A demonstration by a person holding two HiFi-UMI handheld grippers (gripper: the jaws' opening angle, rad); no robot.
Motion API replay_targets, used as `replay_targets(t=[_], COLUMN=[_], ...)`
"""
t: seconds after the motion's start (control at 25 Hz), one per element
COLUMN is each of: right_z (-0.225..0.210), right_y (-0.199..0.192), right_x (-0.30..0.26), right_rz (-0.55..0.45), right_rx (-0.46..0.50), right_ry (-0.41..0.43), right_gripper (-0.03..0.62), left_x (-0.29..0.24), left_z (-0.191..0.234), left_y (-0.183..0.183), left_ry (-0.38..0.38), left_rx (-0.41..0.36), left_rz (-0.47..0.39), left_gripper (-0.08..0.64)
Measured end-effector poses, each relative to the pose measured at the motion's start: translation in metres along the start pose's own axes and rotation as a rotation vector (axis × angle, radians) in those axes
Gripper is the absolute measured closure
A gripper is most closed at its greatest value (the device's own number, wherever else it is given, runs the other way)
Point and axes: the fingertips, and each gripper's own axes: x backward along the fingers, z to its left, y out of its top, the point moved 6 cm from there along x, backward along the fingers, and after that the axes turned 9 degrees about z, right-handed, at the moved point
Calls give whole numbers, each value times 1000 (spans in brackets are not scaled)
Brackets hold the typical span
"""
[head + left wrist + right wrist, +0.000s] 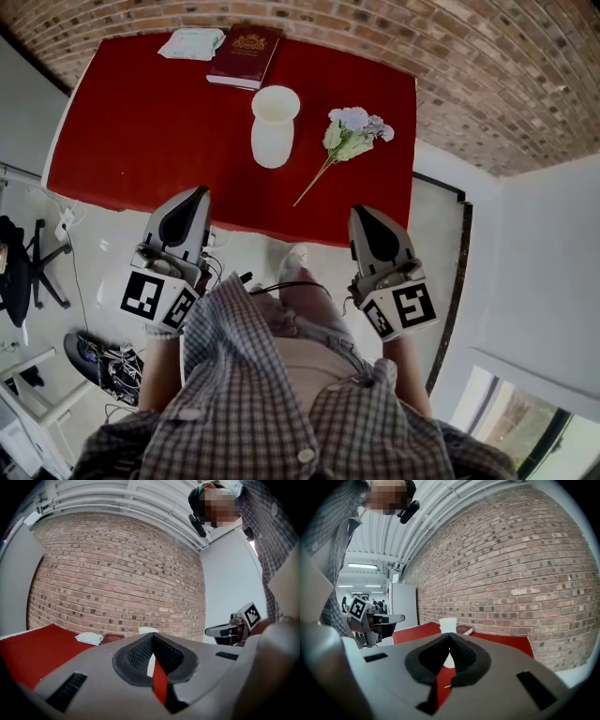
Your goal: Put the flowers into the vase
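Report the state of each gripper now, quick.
Left gripper: closed, holding nothing.
Right gripper: closed, holding nothing.

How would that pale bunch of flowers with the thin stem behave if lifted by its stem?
The pale flower bunch has all its bulk at one end, so it would probably droop or swing. Its thin stem looks bendy and easy to crush.

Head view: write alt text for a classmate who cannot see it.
A white vase stands on a red table, pale flowers lying right of it. The left tool and right tool, shut and empty, reach its near edge.
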Motion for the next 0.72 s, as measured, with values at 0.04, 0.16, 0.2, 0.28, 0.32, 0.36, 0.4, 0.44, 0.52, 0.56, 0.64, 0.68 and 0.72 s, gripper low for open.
replay_targets(t=[0.04,0.16,0.2,0.28,0.32,0.36,0.4,0.44,0.52,0.56,0.64,0.68,0.72], right_z=[-7,-27,-33,-45,-51,-58,-65,-73,-85,-90,-98,-102,-105], right_y=[2,7,9,10,10,9,6,3,-2,-2,-3,-3,-3], right_x=[-3,-11,-14,-18,-20,-21,-21,-21,-20,-20,-21,-21,-21], right_rz=[0,-2,-4,-8,-6,3,25,56,92,96,94,93,92], right_rx=[1,4,5,5,3,0,-5,-13,-27,-32,-37,-40,-45], right_ry=[6,23,29,41,47,51,52,51,50,51,53,53,52], right_gripper=[586,586,586,586,586,586,586,586,586,586,586,586,586], left_x=[-6,-25,-32,-44,-51,-58,-64,-71,-81,-85,-92,-95,-97], left_z=[-1,-6,-8,-11,-13,-16,-19,-22,-27,-29,-30,-31,-32], left_y=[2,7,9,11,13,15,17,19,22,24,26,27,28], left_ry=[4,11,13,17,20,21,21,21,21,22,27,29,30], left_rx=[-2,-10,-12,-19,-26,-35,-41,-44,-49,-53,-60,-63,-66], left_rz=[3,13,16,22,25,30,35,40,51,56,64,68,71], left_gripper=[554,554,554,554,554,554,554,554,554,554,554,554,554])
